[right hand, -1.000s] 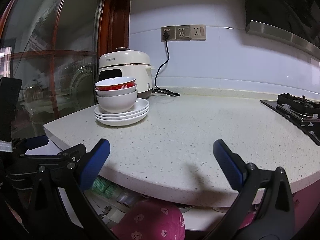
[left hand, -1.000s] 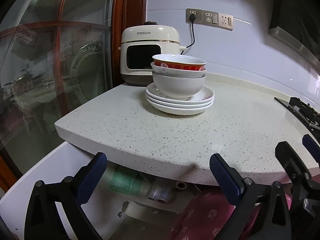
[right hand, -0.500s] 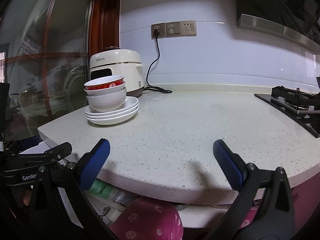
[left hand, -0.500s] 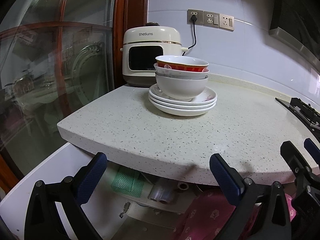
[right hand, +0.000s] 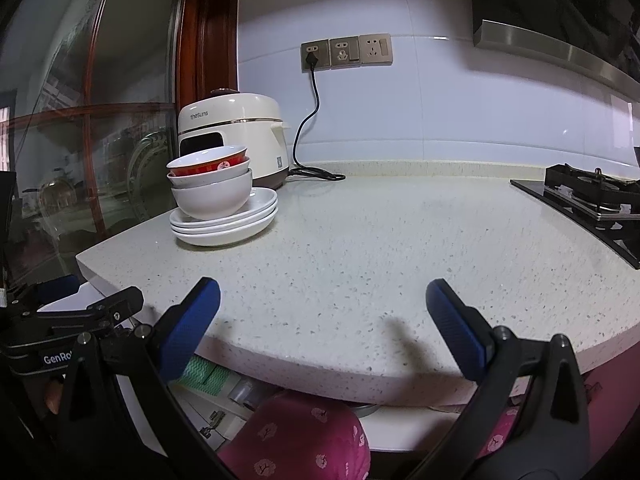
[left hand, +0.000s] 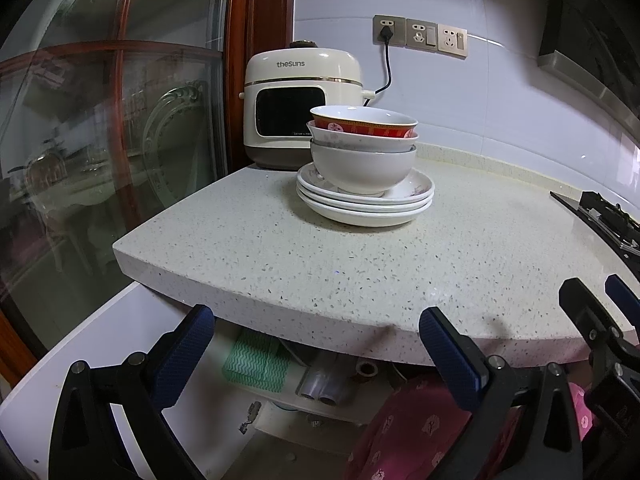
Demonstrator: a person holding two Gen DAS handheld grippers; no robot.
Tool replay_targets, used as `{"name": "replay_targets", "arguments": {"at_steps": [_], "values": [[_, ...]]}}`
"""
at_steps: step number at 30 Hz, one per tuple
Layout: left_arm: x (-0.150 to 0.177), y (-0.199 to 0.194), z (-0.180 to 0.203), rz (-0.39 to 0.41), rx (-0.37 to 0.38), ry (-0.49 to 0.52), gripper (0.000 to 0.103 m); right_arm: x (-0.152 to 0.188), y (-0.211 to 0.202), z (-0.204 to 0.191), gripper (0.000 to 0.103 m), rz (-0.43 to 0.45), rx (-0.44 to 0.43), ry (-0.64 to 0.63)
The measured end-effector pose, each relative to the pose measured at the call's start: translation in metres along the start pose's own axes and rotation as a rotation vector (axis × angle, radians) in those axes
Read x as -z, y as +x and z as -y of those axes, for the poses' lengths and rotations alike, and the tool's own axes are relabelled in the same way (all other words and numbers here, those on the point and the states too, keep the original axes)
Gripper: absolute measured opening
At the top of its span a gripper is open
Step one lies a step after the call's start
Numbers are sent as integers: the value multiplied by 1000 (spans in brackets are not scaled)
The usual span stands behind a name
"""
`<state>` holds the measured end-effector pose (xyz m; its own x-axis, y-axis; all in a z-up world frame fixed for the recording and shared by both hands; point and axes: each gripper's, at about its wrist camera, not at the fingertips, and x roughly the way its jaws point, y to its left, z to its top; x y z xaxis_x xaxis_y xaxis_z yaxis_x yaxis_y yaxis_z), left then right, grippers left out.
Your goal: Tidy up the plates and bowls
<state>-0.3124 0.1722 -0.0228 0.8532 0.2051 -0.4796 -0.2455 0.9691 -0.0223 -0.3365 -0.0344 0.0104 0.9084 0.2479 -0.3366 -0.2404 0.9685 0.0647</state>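
Observation:
Three nested bowls (left hand: 362, 148), the top one red-banded, sit on a stack of three white plates (left hand: 366, 206) on the speckled counter (left hand: 460, 264). The stack shows in the right wrist view too, bowls (right hand: 212, 184) on plates (right hand: 226, 224), at the counter's left end. My left gripper (left hand: 316, 344) is open and empty, at the counter's front edge, well short of the stack. My right gripper (right hand: 322, 320) is open and empty over the front edge, to the right of the stack. It also shows in the left wrist view (left hand: 596, 320).
A cream rice cooker (left hand: 302, 108) stands right behind the stack, its cord plugged into a wall socket (left hand: 386, 30). A gas hob (right hand: 592, 200) is at the right. A glass door with a wood frame (left hand: 120, 140) is at the left. An open white drawer (left hand: 80, 352) lies below the counter.
Both grippers have drifted a little relative to the counter; the stack looks slightly nearer and more central in the left wrist view. Nothing was taken hold of or moved.

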Motion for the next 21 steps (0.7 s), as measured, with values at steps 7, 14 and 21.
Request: {"name": "replay_targets", "arguments": {"at_steps": [7,14,21], "values": [[0,-1,1,0,-2,-1,103,1,2,-1,103,-11,-3,-1],[-1,-1,-2,2,2,-6,103,1,4,1,103,-17,-5,1],[-1,-5,-4,26,0,-9,103,2,3,2,103,-20,-9,2]]}}
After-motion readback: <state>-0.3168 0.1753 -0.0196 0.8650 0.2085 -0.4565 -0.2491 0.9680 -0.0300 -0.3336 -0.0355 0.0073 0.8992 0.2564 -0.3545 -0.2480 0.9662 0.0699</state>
